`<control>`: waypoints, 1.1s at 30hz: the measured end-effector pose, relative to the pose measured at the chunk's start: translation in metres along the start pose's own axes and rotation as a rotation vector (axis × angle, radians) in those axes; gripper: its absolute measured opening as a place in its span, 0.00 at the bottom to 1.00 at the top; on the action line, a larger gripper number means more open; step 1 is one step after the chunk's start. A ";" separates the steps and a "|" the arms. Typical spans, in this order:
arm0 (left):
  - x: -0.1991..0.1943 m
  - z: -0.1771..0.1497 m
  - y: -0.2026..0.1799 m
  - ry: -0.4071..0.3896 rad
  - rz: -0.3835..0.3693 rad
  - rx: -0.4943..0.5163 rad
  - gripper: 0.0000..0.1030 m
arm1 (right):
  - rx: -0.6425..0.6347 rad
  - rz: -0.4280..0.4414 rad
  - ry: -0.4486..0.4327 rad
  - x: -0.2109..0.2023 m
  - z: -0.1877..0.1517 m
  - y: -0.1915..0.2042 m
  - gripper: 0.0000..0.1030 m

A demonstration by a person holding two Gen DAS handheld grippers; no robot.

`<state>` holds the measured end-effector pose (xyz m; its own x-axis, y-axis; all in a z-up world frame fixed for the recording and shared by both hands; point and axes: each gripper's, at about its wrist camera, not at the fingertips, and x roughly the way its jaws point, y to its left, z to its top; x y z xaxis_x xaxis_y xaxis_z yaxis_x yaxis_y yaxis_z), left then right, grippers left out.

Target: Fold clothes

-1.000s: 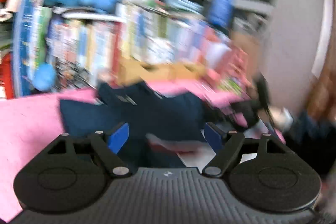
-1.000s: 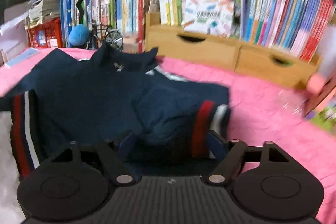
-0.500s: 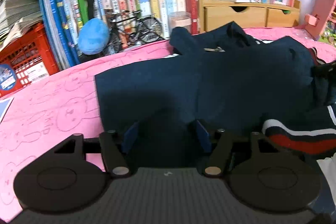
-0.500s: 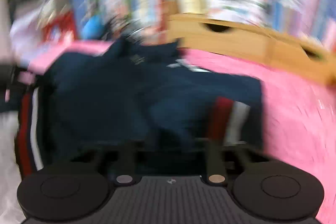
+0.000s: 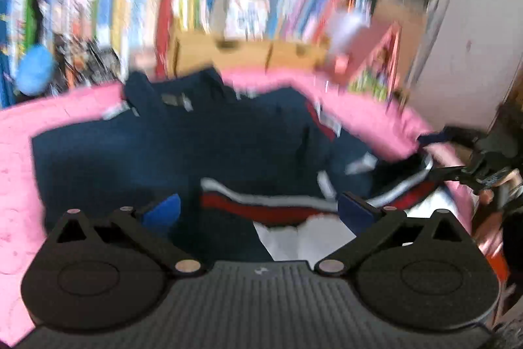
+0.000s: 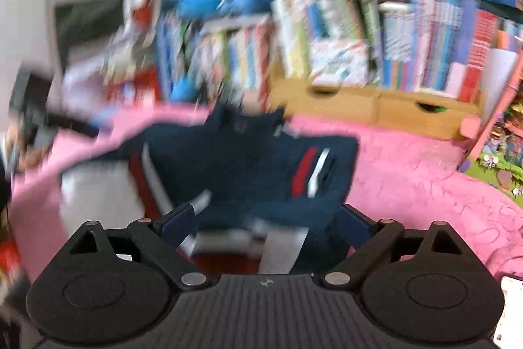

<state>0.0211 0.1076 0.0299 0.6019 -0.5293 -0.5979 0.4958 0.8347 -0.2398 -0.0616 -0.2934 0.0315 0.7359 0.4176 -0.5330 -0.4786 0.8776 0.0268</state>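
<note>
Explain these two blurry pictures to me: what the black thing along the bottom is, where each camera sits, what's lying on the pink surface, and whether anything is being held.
No robot here: a person carries a hand-held two-finger gripper in each hand, each with a wide-angle camera looking forward along its fingers. The black shape at the bottom of each picture is that gripper's own body.

One picture looks from the left gripper, the other from the right gripper. Both are blurred by motion.

On the pink cover lies a navy garment with red and white stripes, partly folded. Behind stand bookshelves.

Both grippers' jaws are opening, spread wide over the cloth. Nothing looks pinched.
</note>
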 end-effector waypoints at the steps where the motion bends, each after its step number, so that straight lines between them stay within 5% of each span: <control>1: 0.013 -0.002 -0.004 0.042 0.013 -0.007 1.00 | -0.034 -0.016 0.038 0.007 -0.004 0.010 0.92; 3: 0.039 -0.005 -0.011 0.126 0.039 -0.020 1.00 | -0.087 -0.055 0.108 0.024 -0.013 0.026 0.92; 6: 0.049 -0.013 -0.019 0.138 0.106 0.005 0.99 | -0.092 -0.099 0.175 0.048 -0.027 0.042 0.92; 12: 0.038 -0.023 -0.025 0.137 0.131 0.029 0.93 | 0.099 -0.042 0.149 0.062 -0.039 0.029 1.00; 21: 0.055 -0.029 -0.050 0.161 0.255 0.134 1.00 | 0.079 -0.061 0.117 0.063 -0.045 0.032 1.00; 24: 0.047 -0.032 -0.053 0.108 0.266 0.126 0.86 | 0.083 -0.067 0.110 0.062 -0.046 0.034 0.99; 26: 0.031 -0.031 -0.057 0.039 0.258 0.110 0.50 | 0.089 -0.081 0.097 0.058 -0.046 0.037 0.79; 27: 0.020 -0.029 -0.059 0.002 0.245 0.099 0.44 | 0.092 -0.104 0.077 0.051 -0.043 0.041 0.51; 28: 0.009 -0.027 -0.061 -0.034 0.232 0.087 0.33 | 0.085 -0.133 0.057 0.043 -0.038 0.044 0.33; 30: -0.014 -0.019 -0.062 -0.112 0.212 0.063 0.18 | 0.082 -0.158 0.008 0.028 -0.023 0.045 0.26; 33: -0.043 -0.003 -0.060 -0.230 0.235 0.045 0.17 | 0.083 -0.126 -0.093 0.011 0.009 0.042 0.19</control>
<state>-0.0362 0.0808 0.0679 0.8261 -0.3479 -0.4432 0.3506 0.9332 -0.0791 -0.0695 -0.2495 0.0346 0.8306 0.3197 -0.4559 -0.3416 0.9392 0.0361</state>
